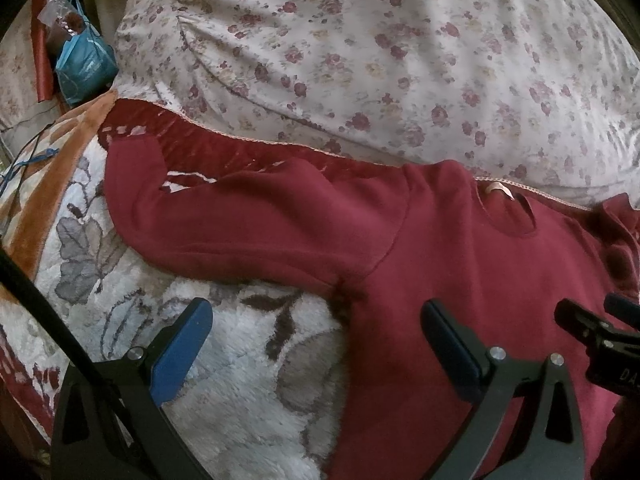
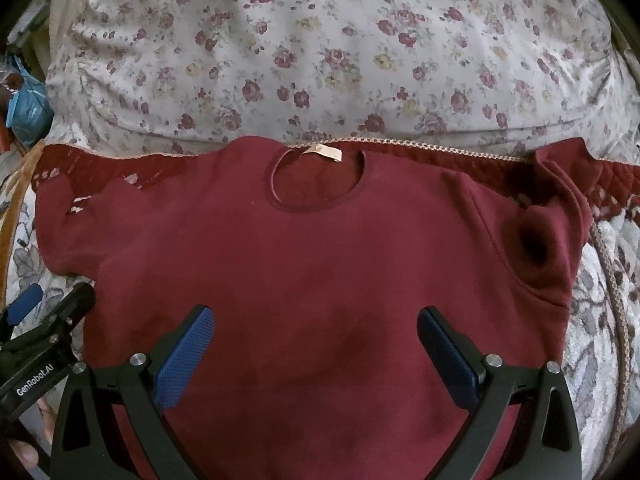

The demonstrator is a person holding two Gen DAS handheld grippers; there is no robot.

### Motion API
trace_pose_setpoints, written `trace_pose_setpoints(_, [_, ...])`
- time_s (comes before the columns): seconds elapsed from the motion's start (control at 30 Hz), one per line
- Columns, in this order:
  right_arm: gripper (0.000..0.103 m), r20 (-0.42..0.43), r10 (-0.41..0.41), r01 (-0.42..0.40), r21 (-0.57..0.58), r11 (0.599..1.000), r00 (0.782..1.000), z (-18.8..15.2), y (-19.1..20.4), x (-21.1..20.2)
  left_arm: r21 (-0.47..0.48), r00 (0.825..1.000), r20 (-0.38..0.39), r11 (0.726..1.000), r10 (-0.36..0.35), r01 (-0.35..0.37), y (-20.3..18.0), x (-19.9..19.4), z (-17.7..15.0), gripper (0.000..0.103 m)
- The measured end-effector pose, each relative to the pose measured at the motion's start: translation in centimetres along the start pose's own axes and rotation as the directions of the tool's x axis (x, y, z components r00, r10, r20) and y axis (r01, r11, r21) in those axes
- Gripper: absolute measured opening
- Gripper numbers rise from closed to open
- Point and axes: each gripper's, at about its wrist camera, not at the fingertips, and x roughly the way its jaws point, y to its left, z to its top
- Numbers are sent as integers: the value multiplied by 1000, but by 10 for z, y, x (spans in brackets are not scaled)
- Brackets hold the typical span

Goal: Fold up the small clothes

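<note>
A small dark red sweatshirt (image 2: pixel 320 264) lies flat on the bed, neck hole and cream label (image 2: pixel 325 153) at the far side. Its left sleeve (image 1: pixel 248 216) stretches out to the left; its right sleeve (image 2: pixel 548 236) is bunched and folded in. My right gripper (image 2: pixel 316 320) hovers open over the middle of the chest with nothing between its blue pads. My left gripper (image 1: pixel 316 320) is open above the left armpit, one finger over the white blanket, the other over the red cloth. The right gripper (image 1: pixel 592 328) shows at the left wrist view's right edge.
A floral sheet or pillow (image 2: pixel 320 48) rises behind the sweatshirt. A fuzzy white blanket with leaf pattern (image 1: pixel 248 380) and a dark red quilted border (image 2: pixel 616 184) lies under it. A blue bag and clutter (image 1: pixel 84 64) sit at the far left. The left gripper (image 2: pixel 44 320) appears at the right view's left edge.
</note>
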Motion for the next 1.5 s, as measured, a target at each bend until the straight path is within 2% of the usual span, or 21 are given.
trace_pose_setpoints(0.3, [103, -7, 6, -6, 1, 1000, 1000, 0, 3, 4, 6, 1000, -2, 1000, 19, -19, -2, 2, 2, 103])
trace_pose_setpoints(1.0, [103, -26, 43, -44, -43, 998, 999, -3, 23, 13, -49, 999, -22, 998, 37, -38, 12, 6, 9, 103])
trace_pose_setpoints(1.17, [103, -31, 54, -56, -55, 997, 998, -3, 26, 13, -111, 998, -40, 992, 55, -59, 39, 9, 21, 103])
trace_pose_setpoints(1.23, [103, -34, 57, -59, -60, 996, 998, -2, 26, 13, -134, 995, -50, 986, 92, -98, 56, 13, 30, 103])
trace_pose_setpoints(1.3, [103, -33, 60, -62, -59, 996, 998, -2, 24, 13, -170, 989, -48, 974, 143, -149, 79, 15, 42, 103])
trace_pose_setpoints(1.4, [103, -39, 73, -75, -53, 996, 997, -3, 22, 13, -235, 982, -58, 954, 180, -189, 112, 24, 56, 103])
trace_pose_setpoints(1.5, [103, -44, 79, -81, -52, 995, 996, -4, 22, 13, -317, 972, -90, 919, 215, -233, 148, 43, 68, 103])
